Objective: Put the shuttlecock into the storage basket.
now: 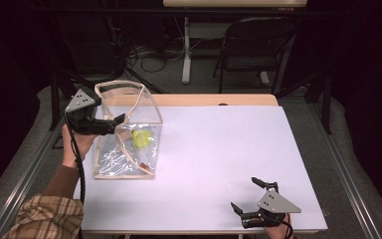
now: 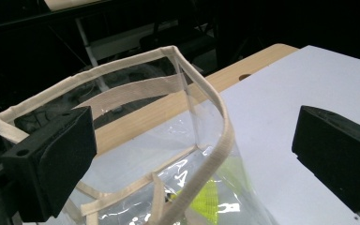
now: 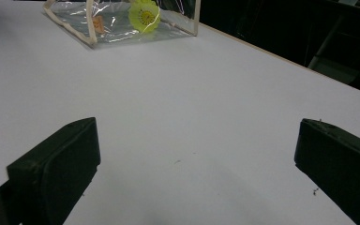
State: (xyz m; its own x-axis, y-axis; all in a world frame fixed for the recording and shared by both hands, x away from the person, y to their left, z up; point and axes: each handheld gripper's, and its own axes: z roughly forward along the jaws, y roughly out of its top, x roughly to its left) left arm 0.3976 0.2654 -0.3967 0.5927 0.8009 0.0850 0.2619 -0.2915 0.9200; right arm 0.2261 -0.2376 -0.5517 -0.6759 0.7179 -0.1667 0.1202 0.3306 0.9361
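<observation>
**Reaching over a clear bag while the other hand waited**

Standing at the left edge of the table (image 1: 214, 149), the person's left hand (image 1: 77, 144) came up from a brown cuff under a plaid sleeve (image 1: 45, 216) and held the left gripper (image 1: 115, 124) level, pointing inward at the clear bag (image 1: 129, 127). Its jaws were spread wide; in the left gripper view the bag's cream-taped rim (image 2: 215, 154) ran up between them, touching neither pad, so the tongs pinched nothing. The grey plate (image 1: 81, 99) on top tilted away toward the far left corner, and the cable (image 1: 82, 174) hung down along the forearm.

The right gripper (image 1: 248, 195) sat low at the near edge, well apart from the bag, with just a bit of the right hand (image 1: 277, 230) visible behind it. Its jaws were also spread, pointing up and left across bare white tabletop, holding nothing.

The bag stood on the left part of the table, its mouth open upward, its clear walls edged in cream tape, with a woven strap (image 2: 126, 93) across the far side. Inside, against the wall facing the middle of the table, lay a yellow-green round thing (image 1: 140, 138); the right gripper view showed its face dotted at the centre. Beside it was a small orange-tan piece (image 3: 98, 23), too small to tell more.
</observation>
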